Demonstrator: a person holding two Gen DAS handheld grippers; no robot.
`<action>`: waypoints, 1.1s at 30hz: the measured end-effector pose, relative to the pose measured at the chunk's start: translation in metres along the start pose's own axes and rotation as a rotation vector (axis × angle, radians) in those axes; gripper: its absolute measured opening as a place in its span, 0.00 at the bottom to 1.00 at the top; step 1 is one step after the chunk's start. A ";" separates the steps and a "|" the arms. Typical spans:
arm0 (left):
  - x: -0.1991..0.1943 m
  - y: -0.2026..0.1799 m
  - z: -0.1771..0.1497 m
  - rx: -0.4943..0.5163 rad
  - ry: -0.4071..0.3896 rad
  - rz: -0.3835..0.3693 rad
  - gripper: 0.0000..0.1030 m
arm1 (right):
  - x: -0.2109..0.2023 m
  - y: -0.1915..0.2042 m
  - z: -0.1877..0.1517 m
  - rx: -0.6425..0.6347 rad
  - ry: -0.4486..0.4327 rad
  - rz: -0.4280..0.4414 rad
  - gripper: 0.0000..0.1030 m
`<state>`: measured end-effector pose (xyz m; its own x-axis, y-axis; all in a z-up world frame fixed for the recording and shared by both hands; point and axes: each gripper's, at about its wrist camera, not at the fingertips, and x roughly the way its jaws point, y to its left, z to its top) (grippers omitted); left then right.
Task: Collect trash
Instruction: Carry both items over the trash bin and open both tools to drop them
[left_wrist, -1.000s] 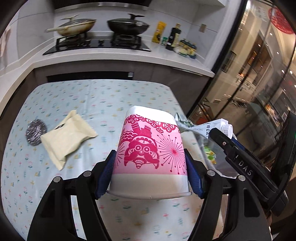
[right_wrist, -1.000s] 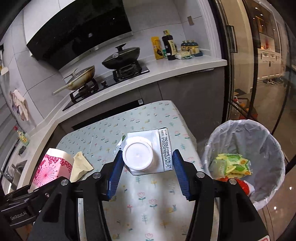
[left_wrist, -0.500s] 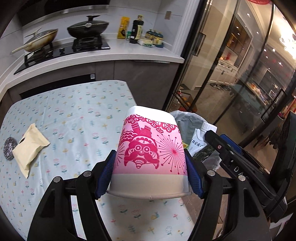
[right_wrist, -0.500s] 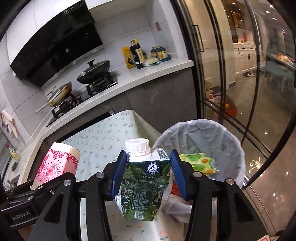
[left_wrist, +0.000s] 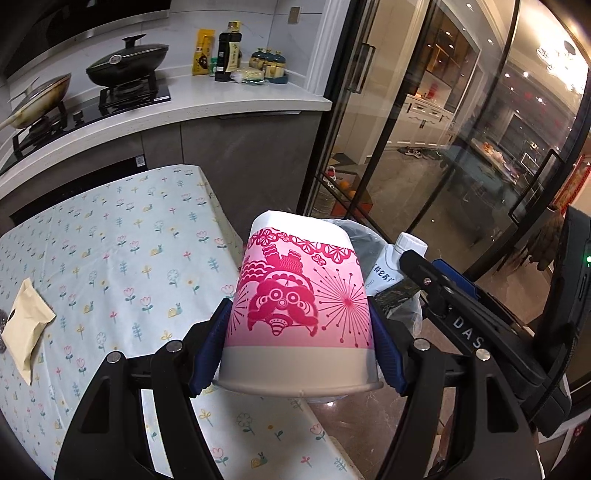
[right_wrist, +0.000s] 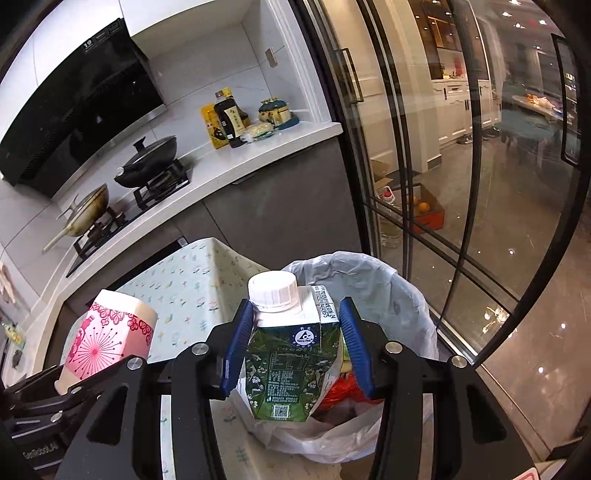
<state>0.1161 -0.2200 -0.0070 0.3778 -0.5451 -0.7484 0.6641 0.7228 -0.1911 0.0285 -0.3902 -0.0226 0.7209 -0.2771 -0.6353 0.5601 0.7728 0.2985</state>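
My left gripper (left_wrist: 301, 339) is shut on a pink and white paper cup (left_wrist: 299, 314), held upside down over the table's right edge. The cup (right_wrist: 107, 339) also shows at the lower left of the right wrist view. My right gripper (right_wrist: 291, 339) is shut on a green carton (right_wrist: 291, 369) with a white cap, upright over the near rim of the trash bin (right_wrist: 391, 295). The bin has a white bag, with wrappers inside. In the left wrist view the bin (left_wrist: 354, 236) peeks out behind the cup, with the carton (left_wrist: 391, 266) and the right gripper's finger (left_wrist: 454, 317) beside it.
The table (left_wrist: 129, 258) has a floral cloth, and a tan pouch (left_wrist: 26, 325) lies at its left. Behind it runs a counter (left_wrist: 221, 99) with a stove, two pans and bottles. Glass doors (right_wrist: 461, 184) stand close to the right of the bin.
Both grippers swung right, from over the table to the bin. The carton tipped from cap-forward to upright in the right jaws. The cup kept its place in the left jaws.
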 end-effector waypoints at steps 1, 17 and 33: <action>0.003 -0.001 0.001 0.004 0.005 -0.002 0.65 | 0.002 -0.001 0.001 0.001 0.003 -0.004 0.45; 0.027 -0.010 0.022 -0.018 0.024 -0.055 0.81 | -0.007 -0.029 0.003 0.083 -0.035 -0.048 0.58; -0.009 0.035 0.016 -0.107 -0.044 0.005 0.82 | -0.023 0.011 -0.005 0.033 -0.039 0.022 0.59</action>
<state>0.1463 -0.1964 0.0032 0.4102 -0.5580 -0.7214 0.5906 0.7652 -0.2561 0.0158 -0.3718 -0.0084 0.7478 -0.2829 -0.6007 0.5570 0.7597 0.3356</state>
